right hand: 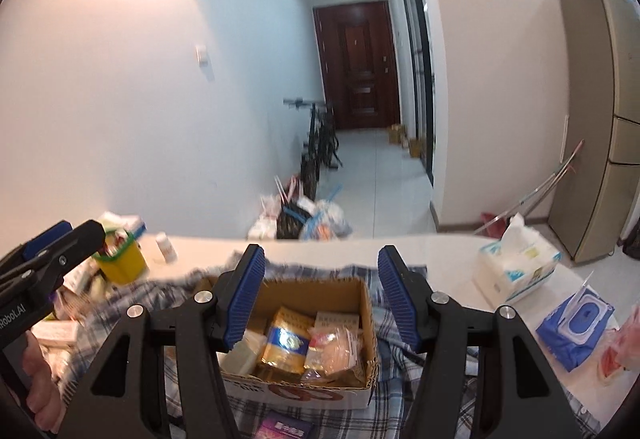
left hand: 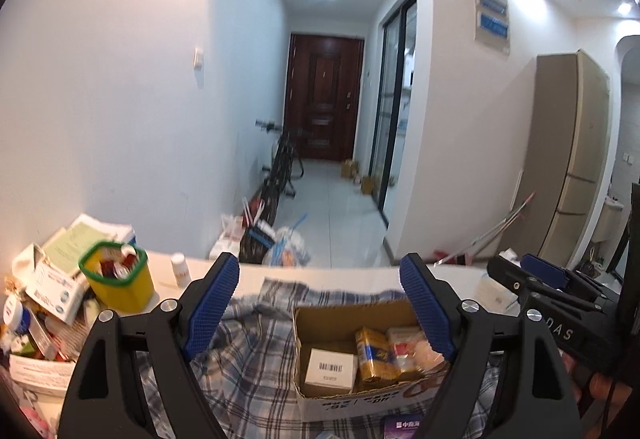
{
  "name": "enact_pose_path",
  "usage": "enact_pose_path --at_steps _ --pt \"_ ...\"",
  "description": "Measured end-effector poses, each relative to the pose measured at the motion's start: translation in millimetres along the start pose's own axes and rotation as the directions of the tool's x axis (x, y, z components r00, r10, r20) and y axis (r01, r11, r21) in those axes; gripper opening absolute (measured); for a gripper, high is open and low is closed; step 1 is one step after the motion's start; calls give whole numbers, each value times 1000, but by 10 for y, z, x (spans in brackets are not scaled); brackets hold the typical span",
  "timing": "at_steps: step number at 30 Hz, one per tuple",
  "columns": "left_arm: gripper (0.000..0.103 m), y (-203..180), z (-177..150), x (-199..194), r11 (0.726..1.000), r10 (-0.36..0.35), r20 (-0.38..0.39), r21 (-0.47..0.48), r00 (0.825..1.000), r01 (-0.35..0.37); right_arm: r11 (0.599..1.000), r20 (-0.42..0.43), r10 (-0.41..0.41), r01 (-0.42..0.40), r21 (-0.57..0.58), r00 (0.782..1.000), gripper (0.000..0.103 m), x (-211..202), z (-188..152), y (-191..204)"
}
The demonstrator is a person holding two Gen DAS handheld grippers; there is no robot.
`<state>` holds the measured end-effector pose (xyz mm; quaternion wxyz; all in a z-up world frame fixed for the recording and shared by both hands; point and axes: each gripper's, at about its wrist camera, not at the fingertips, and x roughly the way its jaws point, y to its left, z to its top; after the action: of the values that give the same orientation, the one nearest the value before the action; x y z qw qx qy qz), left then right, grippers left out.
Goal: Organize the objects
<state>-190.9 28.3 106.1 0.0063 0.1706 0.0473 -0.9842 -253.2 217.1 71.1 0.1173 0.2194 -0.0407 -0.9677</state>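
Note:
An open cardboard box (left hand: 320, 319) sits on a plaid cloth (left hand: 248, 355) on the white table. Inside it lie a white barcode carton (left hand: 330, 369), a gold packet (left hand: 376, 359) and a clear bag of snacks (left hand: 416, 351). My left gripper (left hand: 320, 267) hovers above the near side of the box, open, with nothing between its blue pads. In the right wrist view, my right gripper (right hand: 321, 255) hangs over the same box (right hand: 312, 291), open and holding nothing. Each gripper shows at the edge of the other's view, right gripper (left hand: 532, 271) and left gripper (right hand: 60, 239).
A yellow tub with a green rim (left hand: 120, 279), a small white bottle (left hand: 180, 269) and a heap of medicine cartons (left hand: 48, 291) crowd the table's left. A tissue box (right hand: 516, 267) and a blue wipes pack (right hand: 576, 323) lie at right. A purple box (right hand: 284, 431) sits nearest.

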Motion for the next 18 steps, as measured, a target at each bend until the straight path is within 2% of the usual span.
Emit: enact_pose_path --at_steps 2,5,8,13,15,18 --pt "85 43 77 -192 1000 -2 49 -11 999 3 1000 48 -6 4 22 999 68 -154 40 0" --pt "85 121 166 -515 999 -7 134 -42 991 12 1000 110 8 -10 22 994 68 -387 96 48" --pt "85 140 227 -736 998 -24 179 -48 983 33 1000 169 8 -5 -20 986 72 -609 125 153" --pt "90 103 292 -1096 997 -83 236 16 968 82 999 251 40 -32 -39 967 84 -946 147 255" --pt "91 126 303 -1227 998 -56 271 7 961 56 997 261 67 -59 -40 963 92 -1040 166 255" --pt "92 130 306 -1378 999 -33 305 5 952 33 995 265 103 -102 -17 959 96 -1128 188 216"
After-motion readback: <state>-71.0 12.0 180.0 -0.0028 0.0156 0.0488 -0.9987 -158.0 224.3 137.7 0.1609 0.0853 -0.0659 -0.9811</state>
